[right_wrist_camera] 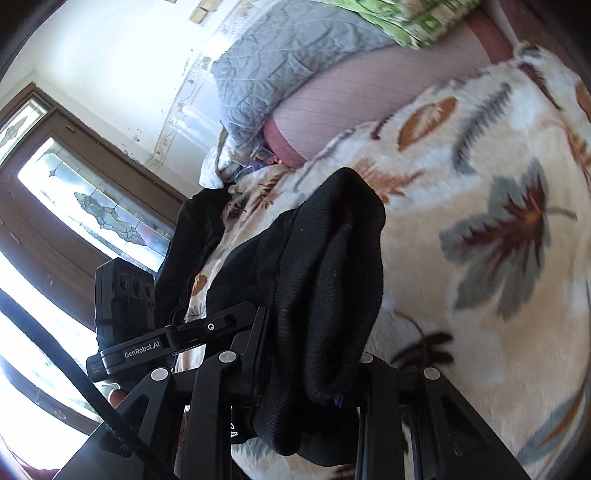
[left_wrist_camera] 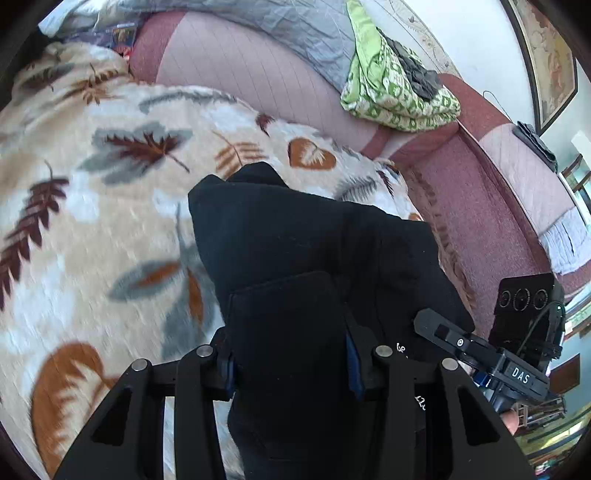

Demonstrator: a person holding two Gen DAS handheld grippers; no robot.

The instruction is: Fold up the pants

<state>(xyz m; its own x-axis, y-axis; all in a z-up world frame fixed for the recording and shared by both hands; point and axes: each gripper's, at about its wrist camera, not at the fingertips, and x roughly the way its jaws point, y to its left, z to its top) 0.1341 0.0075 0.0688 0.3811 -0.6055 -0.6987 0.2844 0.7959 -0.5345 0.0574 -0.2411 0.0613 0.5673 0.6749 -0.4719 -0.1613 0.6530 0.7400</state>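
The black pants (left_wrist_camera: 306,251) hang bunched over a leaf-patterned blanket (left_wrist_camera: 92,206). My left gripper (left_wrist_camera: 291,369) is shut on a thick fold of the pants, which covers the gap between the fingers. The right gripper shows at the right edge of the left wrist view (left_wrist_camera: 480,347), touching the same cloth. In the right wrist view my right gripper (right_wrist_camera: 306,380) is shut on the ribbed end of the pants (right_wrist_camera: 325,280), held above the blanket (right_wrist_camera: 480,221). The left gripper (right_wrist_camera: 166,339) is close on its left.
A pink sofa back (left_wrist_camera: 240,74) runs behind the blanket, with a grey quilt (left_wrist_camera: 295,26) and a green patterned cloth (left_wrist_camera: 391,85) on it. A window with patterned glass (right_wrist_camera: 92,206) is at left in the right wrist view. A framed picture (left_wrist_camera: 550,55) hangs at top right.
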